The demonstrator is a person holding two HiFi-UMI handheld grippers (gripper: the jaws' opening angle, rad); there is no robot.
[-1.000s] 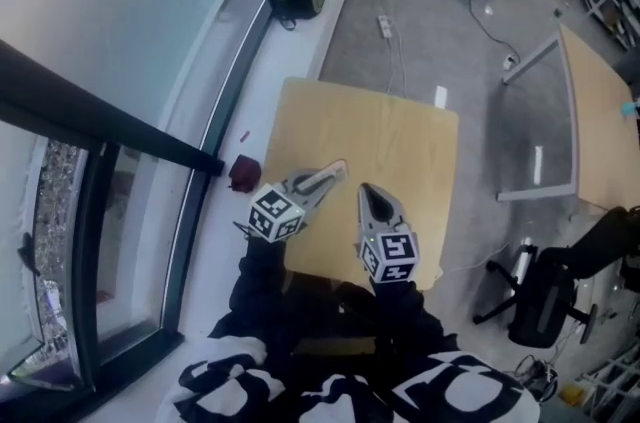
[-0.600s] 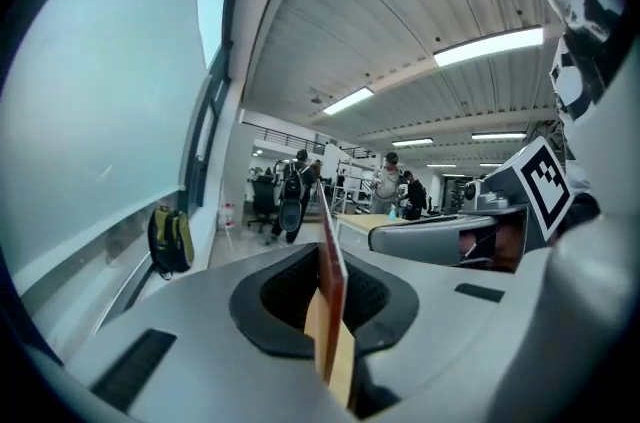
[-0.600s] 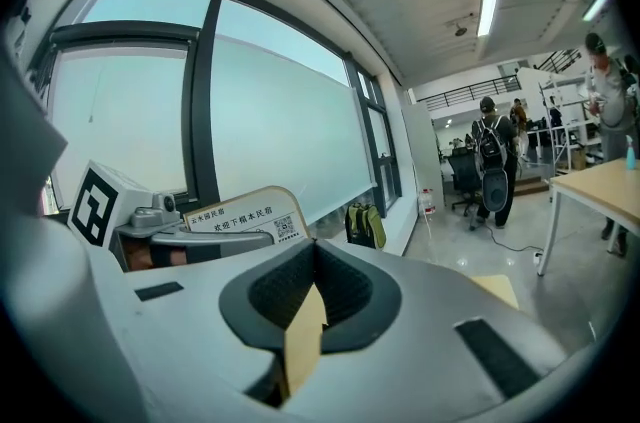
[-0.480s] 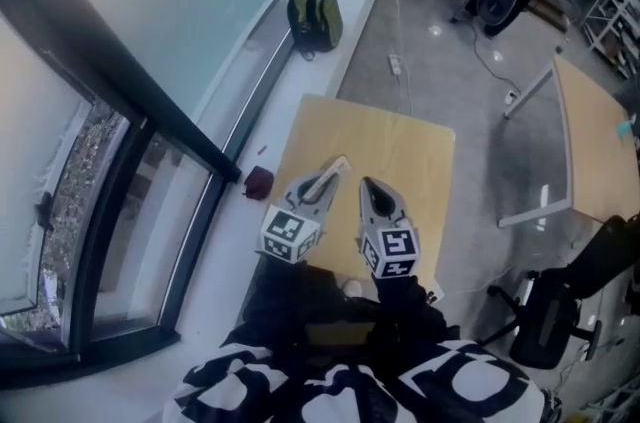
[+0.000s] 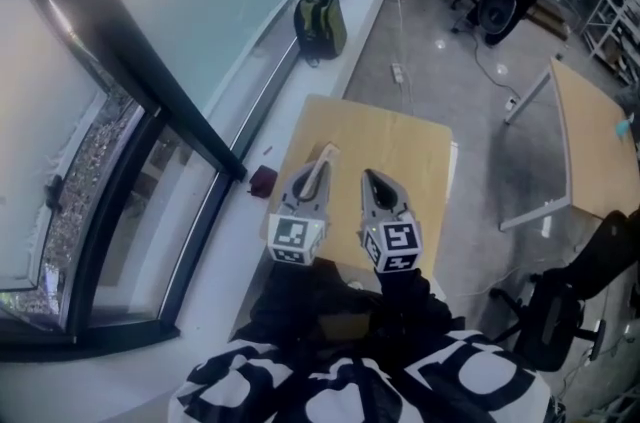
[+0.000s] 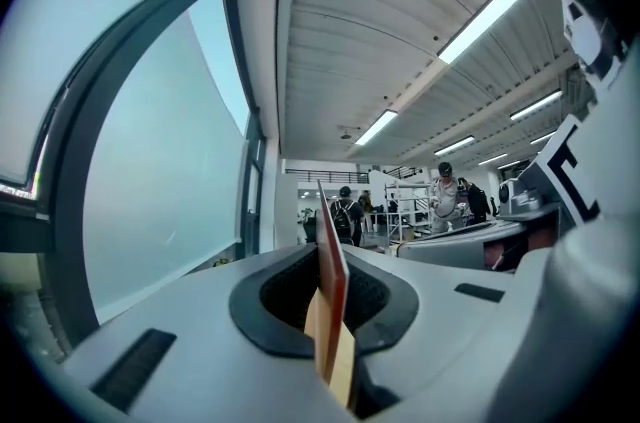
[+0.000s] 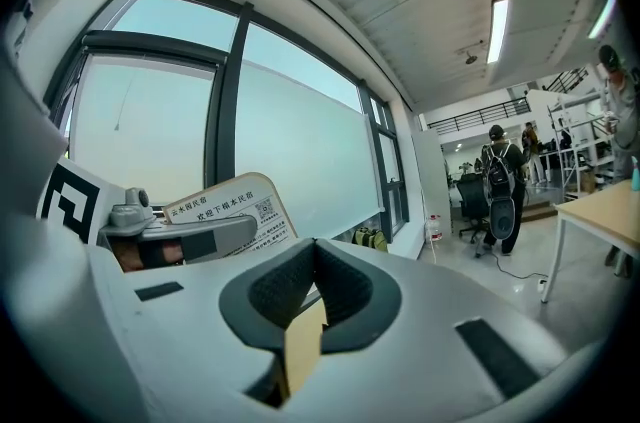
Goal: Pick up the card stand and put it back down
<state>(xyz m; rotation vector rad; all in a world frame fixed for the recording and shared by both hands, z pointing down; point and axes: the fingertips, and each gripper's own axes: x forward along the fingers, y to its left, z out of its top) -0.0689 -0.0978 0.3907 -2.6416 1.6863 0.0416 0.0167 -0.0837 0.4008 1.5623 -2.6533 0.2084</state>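
Observation:
The card stand (image 7: 225, 211) is a thin cream card with print on one face. It is pinched at its lower part by my left gripper (image 7: 180, 236). Edge-on in the left gripper view, the card stand (image 6: 331, 286) rises between the pads of the left gripper (image 6: 332, 311), with a reddish face showing. In the head view the left gripper (image 5: 322, 156) holds it above the small wooden table (image 5: 400, 141). My right gripper (image 5: 368, 177) hovers just to its right, its jaws together with nothing between them. Its shut tips show in the right gripper (image 7: 315, 256) view.
A green backpack (image 5: 320, 24) leans by the window wall beyond the table. A small dark red object (image 5: 263, 181) lies on the floor at the table's left. A second table (image 5: 590, 141) and an office chair (image 5: 545, 321) stand to the right.
The left gripper has swung from pointing up-right to pointing straight ahead, carrying the card with it. The right gripper has hardly moved. The head view has shifted.

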